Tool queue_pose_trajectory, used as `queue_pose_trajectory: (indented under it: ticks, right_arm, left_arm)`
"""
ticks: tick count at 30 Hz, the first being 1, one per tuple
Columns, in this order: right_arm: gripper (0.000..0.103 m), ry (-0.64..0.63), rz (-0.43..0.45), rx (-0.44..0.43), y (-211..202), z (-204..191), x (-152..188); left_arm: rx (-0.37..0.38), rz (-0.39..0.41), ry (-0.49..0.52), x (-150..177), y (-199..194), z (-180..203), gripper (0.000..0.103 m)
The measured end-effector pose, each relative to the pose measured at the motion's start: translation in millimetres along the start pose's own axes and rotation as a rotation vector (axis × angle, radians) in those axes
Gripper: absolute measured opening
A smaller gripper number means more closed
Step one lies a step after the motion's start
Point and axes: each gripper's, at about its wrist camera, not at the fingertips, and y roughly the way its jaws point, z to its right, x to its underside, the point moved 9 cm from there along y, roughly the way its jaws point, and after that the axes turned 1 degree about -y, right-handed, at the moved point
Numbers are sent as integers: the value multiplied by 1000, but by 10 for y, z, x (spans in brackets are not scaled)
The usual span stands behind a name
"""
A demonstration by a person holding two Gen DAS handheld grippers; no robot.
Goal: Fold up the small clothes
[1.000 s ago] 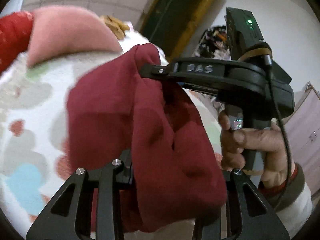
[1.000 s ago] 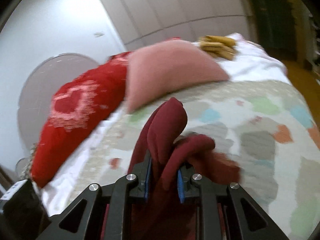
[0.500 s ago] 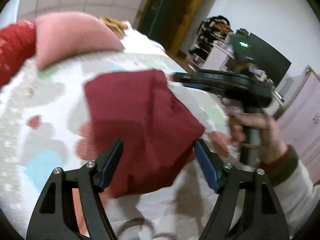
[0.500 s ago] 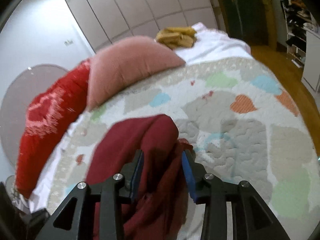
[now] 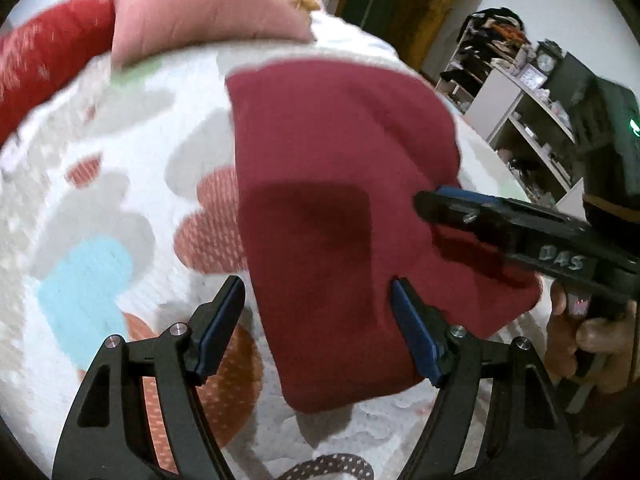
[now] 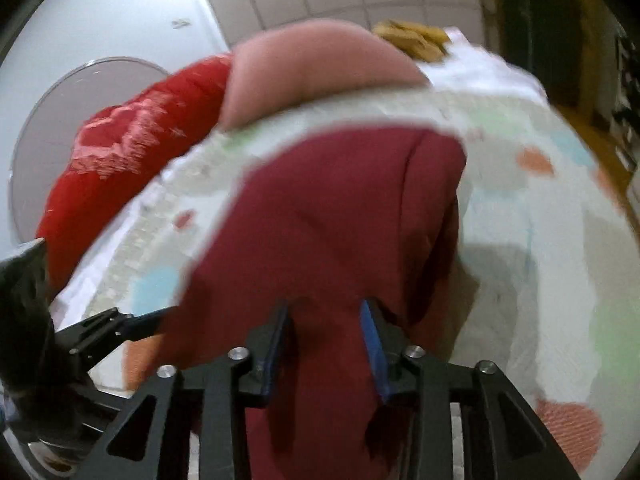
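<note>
A dark red folded garment [image 5: 340, 168] lies spread on the heart-patterned quilt [image 5: 120, 184]. My left gripper [image 5: 316, 284] stands open wide just over the garment's near end, and its pads do not touch the cloth. My right gripper [image 6: 325, 306] is low over the same garment [image 6: 340, 208]. Its jaws are closing with cloth between them, but the pads do not visibly press it. In the left wrist view the right gripper [image 5: 424, 200] reaches in from the right over the garment's right edge, with a hand [image 5: 592, 332] on its handle. The left gripper [image 6: 132, 320] shows at the lower left of the right wrist view.
A pink pillow [image 5: 200, 12] and a red pillow [image 6: 132, 140] lie at the head of the bed. A yellow-brown bundle [image 6: 412, 38] sits on the white sheet beyond them. Cluttered shelves [image 5: 520, 112] stand past the bed's right side.
Both grippers held the garment bunched up in the air, then came down and let it go. The left jaws spread wide. The garment now lies flat on the quilt.
</note>
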Motion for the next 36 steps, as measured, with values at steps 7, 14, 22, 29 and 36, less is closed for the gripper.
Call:
queue_pose_trajectory:
  ticks: [7,14,22,29,36]
  right_arm:
    - [35,73,115,-47,-384,74,-141]
    - [36,106,133,-13,-446,179,-100]
    - [51,174,170,29,-399,375,-266]
    - [73,274,120,-34,-6,622,-287]
    - [87,293,111,-181,319,726,-280]
  left_arm:
    - [-37,72,18,-113,-241,-9,76]
    - [-83,114,33,-272,-270,-81,76]
    - [-75,134,20,-524,-195,-99,76]
    - [41,67,-26,-673,134,-169,81]
    - [224,-74,-143,-660,551,-232,94]
